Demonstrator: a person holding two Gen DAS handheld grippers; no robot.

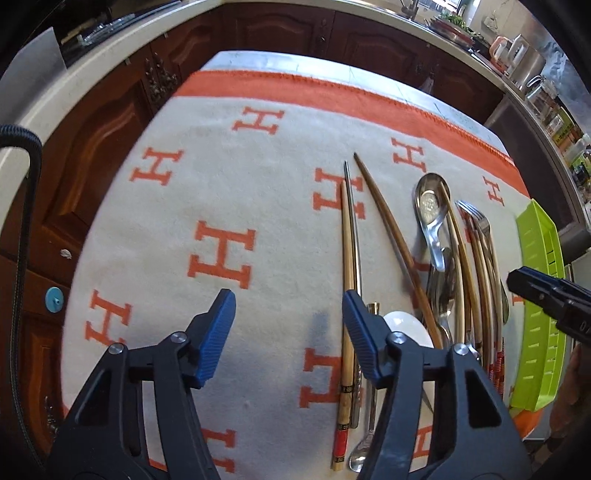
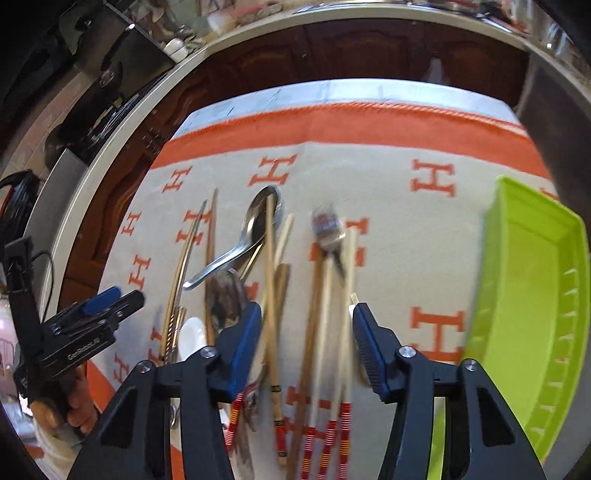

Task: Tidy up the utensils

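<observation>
Utensils lie in a loose row on a cream blanket with orange H marks (image 1: 221, 206). My left gripper (image 1: 288, 306) hangs open over bare blanket; a bamboo chopstick (image 1: 347, 280) and a metal chopstick (image 1: 352, 221) lie just by its right finger. Further right are a dark chopstick (image 1: 384, 221), a steel spoon (image 1: 430, 206), a fork (image 1: 476, 218) and a white spoon (image 1: 402, 325). My right gripper (image 2: 306, 314) is open above several chopsticks with red-striped ends (image 2: 325, 332), which show blurred between its fingers, pads apart from them. The steel spoon (image 2: 255, 225) lies beyond.
A lime green slotted tray (image 2: 528, 295) sits at the blanket's right edge, also seen as the green tray (image 1: 539, 314). A hand (image 2: 74, 406) holds the left gripper (image 2: 122, 295) at the left. Dark wooden cabinets (image 1: 277, 29) and a counter ring the table's far side.
</observation>
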